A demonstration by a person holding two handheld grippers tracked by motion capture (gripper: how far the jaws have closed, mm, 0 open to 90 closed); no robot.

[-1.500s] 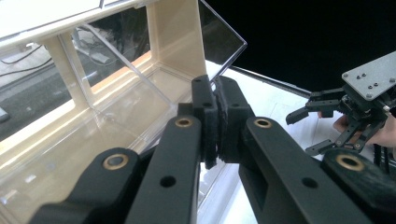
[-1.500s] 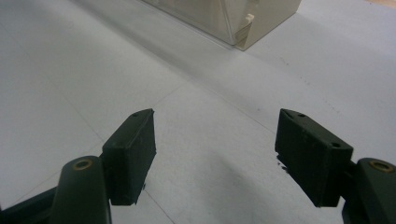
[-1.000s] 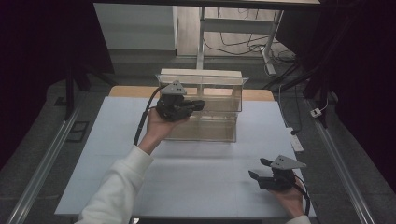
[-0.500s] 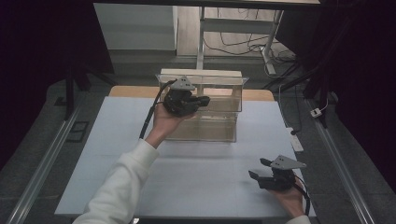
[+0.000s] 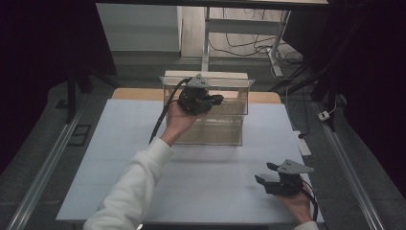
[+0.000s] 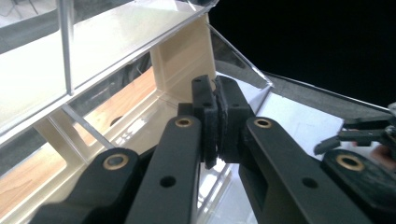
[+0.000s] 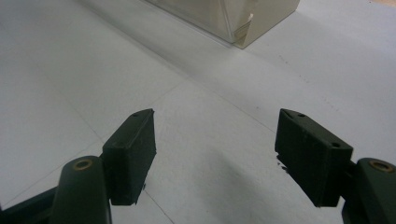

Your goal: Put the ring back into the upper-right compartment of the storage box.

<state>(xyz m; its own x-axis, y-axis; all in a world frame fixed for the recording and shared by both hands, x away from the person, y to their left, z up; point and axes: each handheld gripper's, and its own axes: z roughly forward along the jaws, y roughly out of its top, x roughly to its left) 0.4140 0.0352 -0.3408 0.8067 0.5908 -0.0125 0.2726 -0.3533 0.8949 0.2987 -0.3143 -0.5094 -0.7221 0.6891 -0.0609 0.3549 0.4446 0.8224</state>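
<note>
The left gripper (image 5: 216,99) has its fingers (image 6: 205,122) pressed together on nothing, held up against the near wall of the clear box (image 5: 234,87), which stands at the far middle of the tabletop (image 5: 201,191) with its long axis running left to right. The right gripper (image 5: 267,173) rests near the tabletop's near right corner, fingers (image 7: 130,151) spread and empty, well apart from the box, so the left hand is clearly the nearer.

The person wears a white long sleeve (image 5: 125,189) on the left arm. Each hand carries a black two-jaw gripper: the left gripper (image 6: 215,122) has matte arms pinned with brass rivets (image 6: 184,122) and rubbery pads. The right gripper (image 5: 271,173) carries a grey three-cornered plate (image 5: 294,167). A black cable (image 5: 163,115) trails from the left gripper.
</note>
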